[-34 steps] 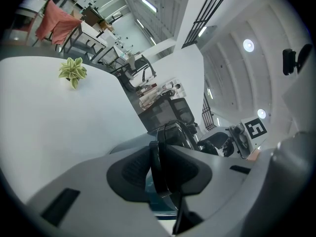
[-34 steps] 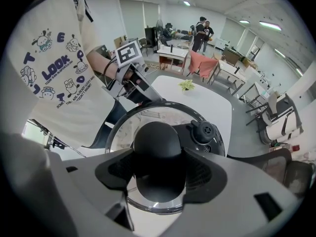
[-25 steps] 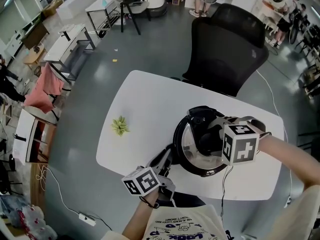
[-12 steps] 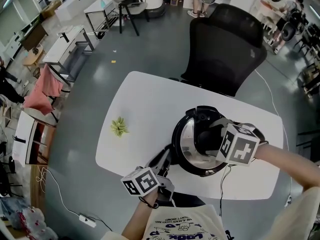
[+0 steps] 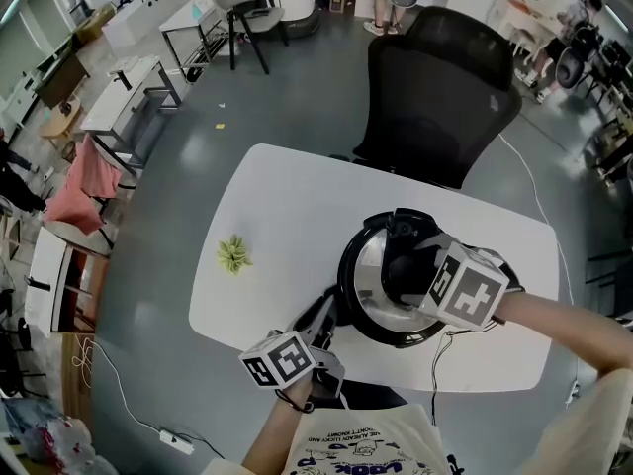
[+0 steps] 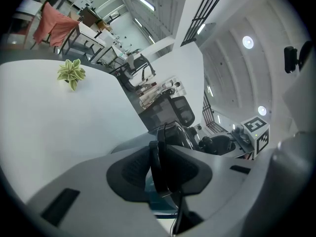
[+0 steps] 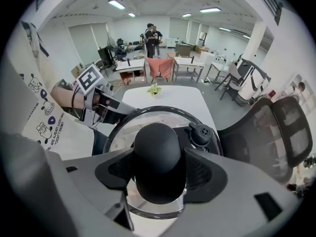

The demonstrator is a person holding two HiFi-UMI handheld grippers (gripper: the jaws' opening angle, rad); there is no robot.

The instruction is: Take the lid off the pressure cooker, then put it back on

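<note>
**Rolling the right gripper on the lid**

We've rolled our right gripper (image 7: 158,174) round since a second ago, jaws wide yet clamped on the black knob (image 7: 157,152). The lid (image 5: 368,277) sits on the pressure cooker (image 5: 346,265), on the white table (image 5: 287,201). Our left gripper (image 6: 160,177) pinches the cooker's side handle (image 6: 155,157), jaws nearly together.

Clamps the left gripper (image 6: 159,176), held near level and close to the body, on the cooker's thin side handle (image 6: 158,154) and closes the right gripper (image 7: 158,174), tipped steeply down from the outstretched right forearm (image 5: 566,320), around the lid's black knob (image 7: 157,152).
</note>
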